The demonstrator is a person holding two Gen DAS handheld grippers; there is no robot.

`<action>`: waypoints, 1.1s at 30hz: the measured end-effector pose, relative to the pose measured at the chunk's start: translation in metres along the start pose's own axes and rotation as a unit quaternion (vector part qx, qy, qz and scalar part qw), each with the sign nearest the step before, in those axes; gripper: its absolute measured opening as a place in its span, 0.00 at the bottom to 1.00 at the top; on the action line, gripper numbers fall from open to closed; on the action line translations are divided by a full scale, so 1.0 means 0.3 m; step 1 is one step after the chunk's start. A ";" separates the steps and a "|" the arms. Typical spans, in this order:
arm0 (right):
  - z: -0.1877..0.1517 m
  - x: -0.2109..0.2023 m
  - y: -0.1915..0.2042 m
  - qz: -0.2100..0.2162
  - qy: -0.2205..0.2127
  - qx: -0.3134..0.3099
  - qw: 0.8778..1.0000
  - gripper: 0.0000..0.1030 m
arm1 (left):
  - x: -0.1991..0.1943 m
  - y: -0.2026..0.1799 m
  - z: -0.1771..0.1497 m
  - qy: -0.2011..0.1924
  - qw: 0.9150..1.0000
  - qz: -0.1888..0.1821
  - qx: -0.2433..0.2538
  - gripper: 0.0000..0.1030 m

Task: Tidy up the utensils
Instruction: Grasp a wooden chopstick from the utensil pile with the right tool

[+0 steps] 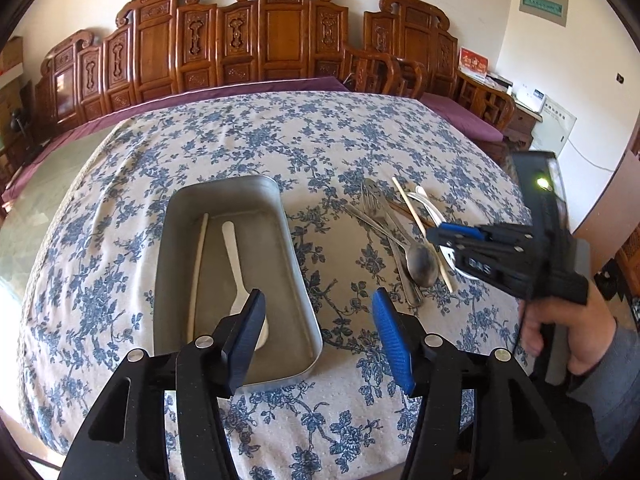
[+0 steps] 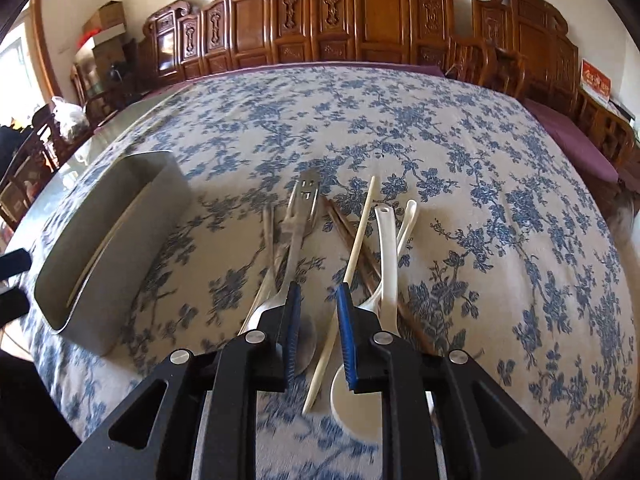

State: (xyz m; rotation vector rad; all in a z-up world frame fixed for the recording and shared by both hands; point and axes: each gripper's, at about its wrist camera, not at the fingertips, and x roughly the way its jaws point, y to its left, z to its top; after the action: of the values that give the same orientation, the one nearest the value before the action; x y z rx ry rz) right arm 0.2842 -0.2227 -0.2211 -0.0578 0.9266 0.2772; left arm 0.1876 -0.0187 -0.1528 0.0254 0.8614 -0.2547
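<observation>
A grey metal tray [image 1: 296, 280] lies on the floral tablecloth and holds a cream chopstick [image 1: 198, 272] and a white spoon [image 1: 236, 264]. My left gripper [image 1: 318, 312] is open and empty over the tray's near right corner. To the right lies a pile of utensils: a metal spoon [image 1: 420, 264], metal forks [image 1: 374, 200], a cream chopstick [image 2: 356, 240], brown chopsticks [image 2: 360, 248] and white spoons [image 2: 386, 248]. My right gripper [image 2: 318, 300] is partly open, low over the pile, with the cream chopstick between its fingers. The tray [image 2: 160, 216] shows at left.
The table [image 2: 480, 160] carries a blue-and-white floral cloth. A carved wooden bench with a purple cushion [image 1: 248, 92] stands behind it. The person's hand [image 1: 568, 340] holds the right gripper at the table's right edge.
</observation>
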 end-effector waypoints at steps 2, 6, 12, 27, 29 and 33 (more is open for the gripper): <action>0.006 0.026 -0.007 -0.004 0.009 0.002 1.000 0.20 | 0.005 -0.008 -0.002 0.002 1.000 0.002 0.001 0.51; 0.001 0.038 -0.027 -0.008 0.013 0.013 1.000 0.15 | 0.006 -0.031 -0.007 0.002 1.000 0.005 0.005 0.51; 0.001 0.042 -0.043 -0.008 0.024 0.011 1.000 0.08 | 0.014 -0.069 -0.005 0.003 1.000 0.014 0.012 0.51; 0.012 0.028 -0.073 0.042 0.016 0.021 0.999 0.06 | 0.035 -0.097 0.038 0.018 0.999 0.042 0.011 0.51; 0.013 -0.011 -0.093 0.053 0.002 0.028 0.998 0.06 | 0.047 -0.115 0.045 0.016 0.999 0.038 0.014 0.51; 0.010 -0.067 -0.150 0.063 -0.020 0.045 0.997 0.06 | 0.094 -0.161 0.058 0.018 1.000 0.019 0.015 0.51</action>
State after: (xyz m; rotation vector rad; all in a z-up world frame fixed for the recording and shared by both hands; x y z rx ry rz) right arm 0.2870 -0.2698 -0.2065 0.0896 0.9032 0.3509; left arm 0.2069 -0.0738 -0.1589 0.0736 0.8927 -0.2323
